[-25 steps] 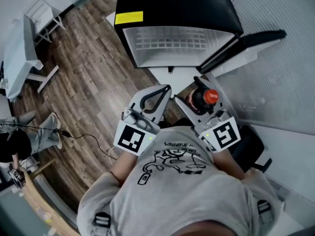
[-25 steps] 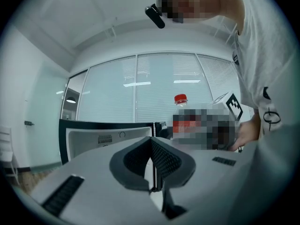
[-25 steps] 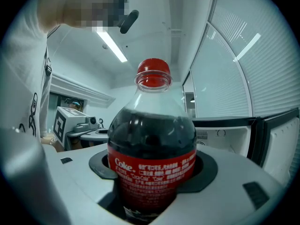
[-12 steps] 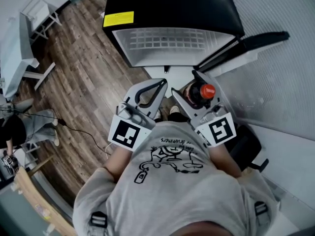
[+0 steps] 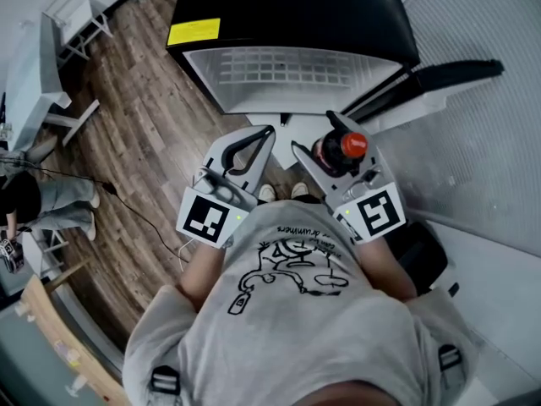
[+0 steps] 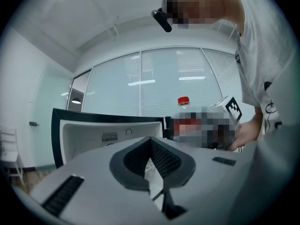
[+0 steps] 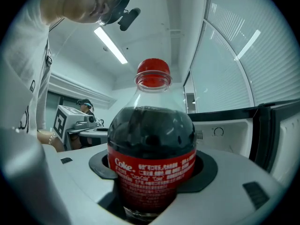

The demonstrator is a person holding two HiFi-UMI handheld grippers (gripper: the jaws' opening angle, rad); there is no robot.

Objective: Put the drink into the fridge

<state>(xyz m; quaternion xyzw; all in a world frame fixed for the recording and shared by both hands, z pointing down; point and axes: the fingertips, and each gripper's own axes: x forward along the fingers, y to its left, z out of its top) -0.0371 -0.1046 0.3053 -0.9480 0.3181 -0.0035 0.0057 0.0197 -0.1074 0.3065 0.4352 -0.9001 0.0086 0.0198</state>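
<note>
- Drink (image 7: pixel 151 158): cola bottle with red cap (image 7: pixel 153 72), upright, gripped by the right gripper (image 5: pixel 319 138).
- Right gripper: jaws set wide apart and pressed against both sides of the drink's labelled body. The neck and cap stand clear above the jaws.
- Drink location: outside the fridge (image 5: pixel 287 7), just in front of its open front, on the side nearer the door (image 5: pixel 439 79).
- Fridge: door swung open to the right in the head view. The white interior and wire shelf (image 5: pixel 287 66) are exposed.
- Left gripper (image 5: pixel 269 131): clenched, fingertips together, nothing between them. It sits beside the right gripper, apart from the drink, and points toward the fridge opening.
</note>
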